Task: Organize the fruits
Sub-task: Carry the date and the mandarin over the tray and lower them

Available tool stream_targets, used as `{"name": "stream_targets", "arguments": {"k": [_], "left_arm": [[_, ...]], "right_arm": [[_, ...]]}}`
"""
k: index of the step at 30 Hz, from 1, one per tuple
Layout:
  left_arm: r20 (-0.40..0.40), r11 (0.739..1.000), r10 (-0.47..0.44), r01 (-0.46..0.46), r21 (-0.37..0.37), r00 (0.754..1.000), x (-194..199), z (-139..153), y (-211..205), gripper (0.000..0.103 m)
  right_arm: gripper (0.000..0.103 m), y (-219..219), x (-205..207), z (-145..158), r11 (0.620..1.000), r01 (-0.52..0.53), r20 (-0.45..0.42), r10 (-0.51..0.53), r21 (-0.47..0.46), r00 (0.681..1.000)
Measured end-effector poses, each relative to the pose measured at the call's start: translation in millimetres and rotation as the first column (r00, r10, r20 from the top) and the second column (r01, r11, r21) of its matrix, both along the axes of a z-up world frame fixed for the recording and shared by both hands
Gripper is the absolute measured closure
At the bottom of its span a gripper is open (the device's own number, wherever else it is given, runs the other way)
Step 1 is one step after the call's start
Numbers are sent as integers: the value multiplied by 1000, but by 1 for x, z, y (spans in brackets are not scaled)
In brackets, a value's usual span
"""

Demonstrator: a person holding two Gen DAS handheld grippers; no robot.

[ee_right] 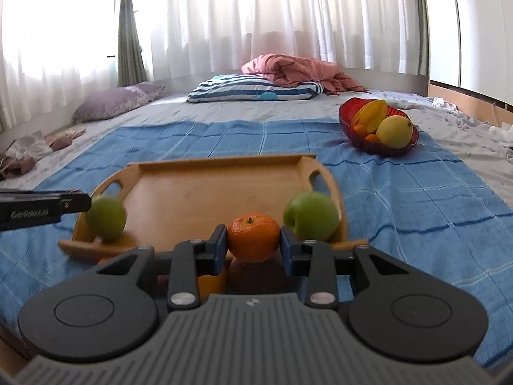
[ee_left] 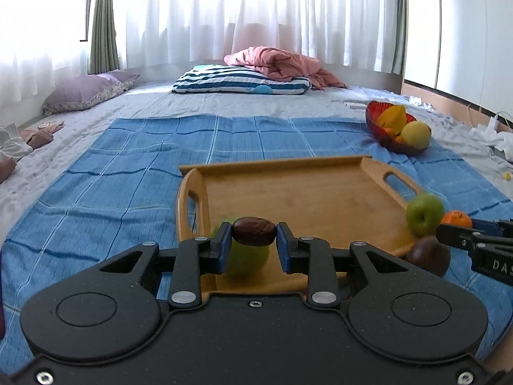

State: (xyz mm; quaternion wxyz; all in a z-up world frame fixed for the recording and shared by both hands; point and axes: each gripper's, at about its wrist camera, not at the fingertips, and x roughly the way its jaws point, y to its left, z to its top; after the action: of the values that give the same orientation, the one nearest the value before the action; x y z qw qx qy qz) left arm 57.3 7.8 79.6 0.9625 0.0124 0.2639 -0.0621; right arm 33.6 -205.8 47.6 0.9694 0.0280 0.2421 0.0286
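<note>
Two tools grip fruit: left tool (ee_left: 254, 232) a brown fruit (ee_left: 254, 231), right tool (ee_right: 253, 239), lettered "DAS", an orange (ee_right: 253, 237).

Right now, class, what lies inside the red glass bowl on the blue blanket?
The red glass bowl holds a yellow starfruit, a yellow-green pear-like fruit and small oranges. Anything beneath them is covered.

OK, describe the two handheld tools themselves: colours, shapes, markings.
Both tools are black, with paired round discs, silver pivot pins and angular linkages ending in blue-padded fingers. The left tool has a smooth speckled black body; seen from the right wrist, its side carries pale lettering. The right tool has a ribbed grey body with a small logo. No hands or sleeves show.
</note>
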Motion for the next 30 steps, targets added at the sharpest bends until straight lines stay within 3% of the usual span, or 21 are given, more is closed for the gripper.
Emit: {"name": "stream_targets", "arguments": {"k": [6,14,21,25,30], "left_arm": [[-40,999,1,-2,-32,999,30,11,2,75],[-133,999,10,-15,-37,991,79,19,6,75],[-251,999,7,-18,-39,968,120,9,5,75],[-343,995,21,-53,-83,939,145,-2,12,75],[-393,995,46,-79,-68,918,163,-14,16,75]], "right_arm": [[64,-14,40,13,999,22,-46,-20,39,999],[64,-32,112,32,998,3,-191,10,63,982],[64,-31,161,28,1000,-3,-326,5,7,945],[63,-25,183,17,999,-10,-404,-5,-36,915],[63,-21,196,6,999,-6,-454,-16,-48,891]]}}
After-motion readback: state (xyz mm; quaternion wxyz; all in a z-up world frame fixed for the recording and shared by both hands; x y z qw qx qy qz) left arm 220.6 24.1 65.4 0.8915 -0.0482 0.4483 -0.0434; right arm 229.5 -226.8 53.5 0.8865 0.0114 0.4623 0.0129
